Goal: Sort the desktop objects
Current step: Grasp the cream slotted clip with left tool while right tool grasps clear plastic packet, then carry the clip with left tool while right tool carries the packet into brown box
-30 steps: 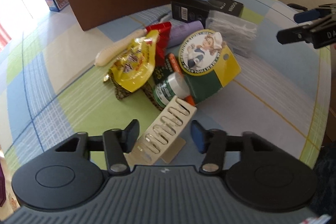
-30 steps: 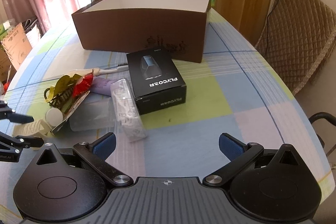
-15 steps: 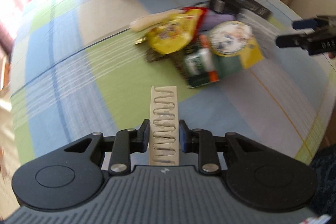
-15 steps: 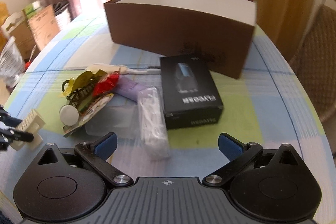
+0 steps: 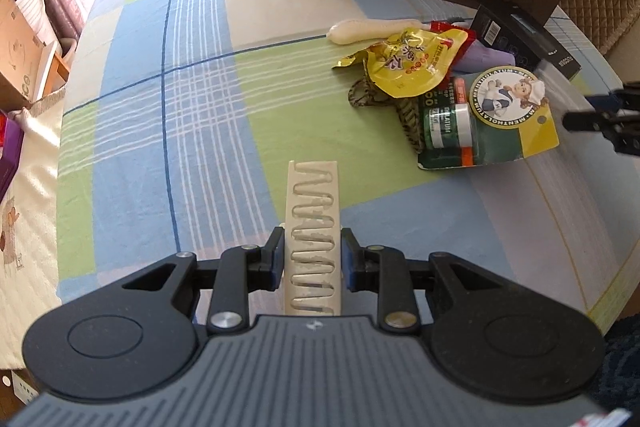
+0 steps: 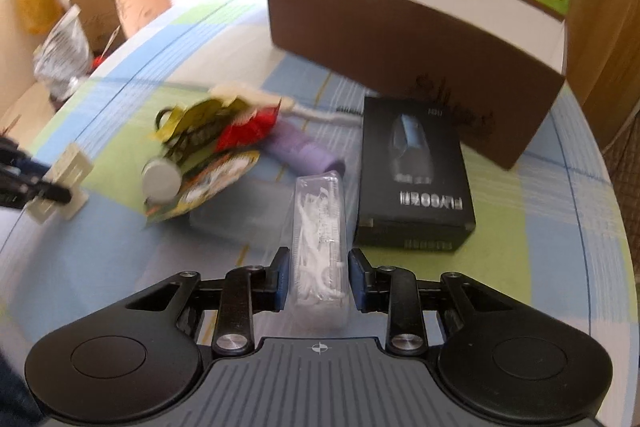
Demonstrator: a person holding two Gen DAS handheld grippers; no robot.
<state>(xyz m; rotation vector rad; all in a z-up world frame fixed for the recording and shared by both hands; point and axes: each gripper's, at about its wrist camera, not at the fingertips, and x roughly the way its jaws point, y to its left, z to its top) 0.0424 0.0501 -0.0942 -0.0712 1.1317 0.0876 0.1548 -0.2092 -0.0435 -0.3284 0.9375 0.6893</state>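
**Both grippers now closing on items from the pile**

Left gripper (image 5: 312, 261) is clamping the cream slotted rack (image 5: 314, 227), which a second ago was lying loose between open jaws beside the pile; it is now riding clear of the other items. Right gripper (image 6: 318, 277), wide open a second ago, is closing around the clear pack of floss picks (image 6: 320, 247) just beside the black box (image 6: 412, 175); its pads are looking close to the pack's sides, but motion blur is making firm contact hard to judge. Both items are likely heading for the brown box (image 6: 400, 51) at the counter's (image 5: 160, 107) far end. Box interior is staying hidden behind its wall.
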